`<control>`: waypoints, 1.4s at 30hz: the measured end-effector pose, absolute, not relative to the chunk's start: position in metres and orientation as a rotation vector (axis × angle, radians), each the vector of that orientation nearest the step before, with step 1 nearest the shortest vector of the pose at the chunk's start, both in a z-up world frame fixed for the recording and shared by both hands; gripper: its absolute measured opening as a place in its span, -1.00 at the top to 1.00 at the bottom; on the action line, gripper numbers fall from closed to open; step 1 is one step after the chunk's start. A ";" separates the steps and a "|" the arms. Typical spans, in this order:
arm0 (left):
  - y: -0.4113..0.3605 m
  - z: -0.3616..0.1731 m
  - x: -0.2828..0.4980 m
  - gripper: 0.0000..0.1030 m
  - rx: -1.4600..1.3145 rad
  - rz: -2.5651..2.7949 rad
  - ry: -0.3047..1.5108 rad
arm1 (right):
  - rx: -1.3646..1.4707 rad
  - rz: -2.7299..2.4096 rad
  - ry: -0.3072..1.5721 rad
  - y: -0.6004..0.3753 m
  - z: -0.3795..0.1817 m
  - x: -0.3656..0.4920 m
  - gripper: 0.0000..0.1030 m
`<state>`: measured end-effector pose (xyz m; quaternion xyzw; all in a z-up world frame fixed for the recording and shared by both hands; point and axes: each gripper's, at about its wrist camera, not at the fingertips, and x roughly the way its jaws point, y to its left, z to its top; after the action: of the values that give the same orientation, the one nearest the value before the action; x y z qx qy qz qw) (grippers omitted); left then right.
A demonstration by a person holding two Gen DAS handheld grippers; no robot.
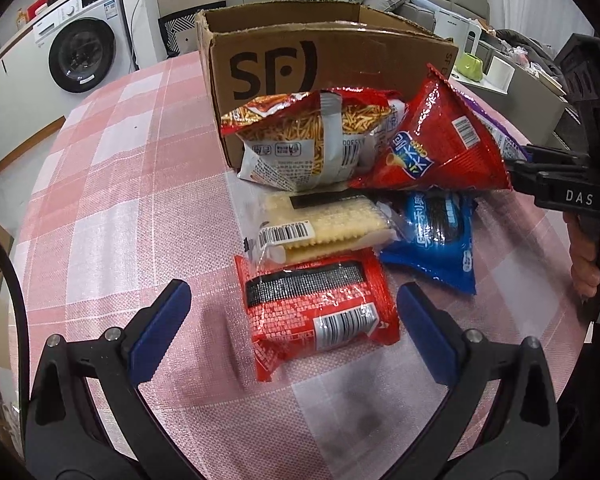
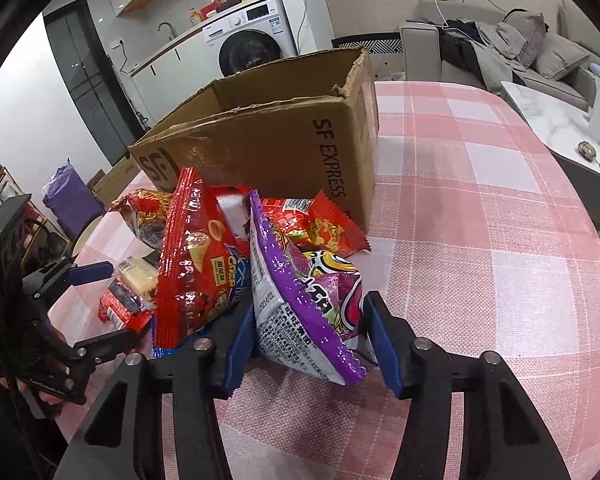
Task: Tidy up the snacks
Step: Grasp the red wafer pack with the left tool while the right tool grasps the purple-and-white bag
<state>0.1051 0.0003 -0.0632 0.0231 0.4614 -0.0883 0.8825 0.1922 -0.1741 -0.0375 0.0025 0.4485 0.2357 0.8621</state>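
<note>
Snack pile near side of cardboard box (image 2: 284, 152), staged for loading. Right gripper (image 2: 308, 340) straddles purple bag (image 2: 312, 312), jaws apart, contact unclear. Left gripper (image 1: 292, 336) spread wide around red packet (image 1: 320, 312), unclamped.

A white washing machine (image 2: 249, 42) sits under a counter beside a dark door (image 2: 85, 80). A grey sofa (image 2: 512, 50) with cushions lines the pale wall.
</note>
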 end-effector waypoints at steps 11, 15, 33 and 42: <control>0.010 -0.072 0.111 -0.95 0.015 -0.203 0.984 | 0.010 0.514 0.909 -0.175 -0.032 0.188 0.07; 0.010 -0.074 0.111 -0.70 0.001 -0.233 0.997 | 0.011 0.516 0.910 -0.176 -0.031 0.189 0.07; 0.012 -0.060 0.104 0.07 -0.011 -0.261 0.939 | 0.027 0.523 0.884 -0.180 -0.027 0.187 0.07; 0.020 -0.046 0.101 0.08 -0.064 -0.268 0.901 | 0.051 0.549 0.854 -0.184 -0.019 0.183 0.10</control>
<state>0.1007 0.0195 -0.0461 -0.0310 0.4340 -0.1289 0.8911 0.1832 -0.1840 -0.0189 0.0246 0.4090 0.2627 0.8735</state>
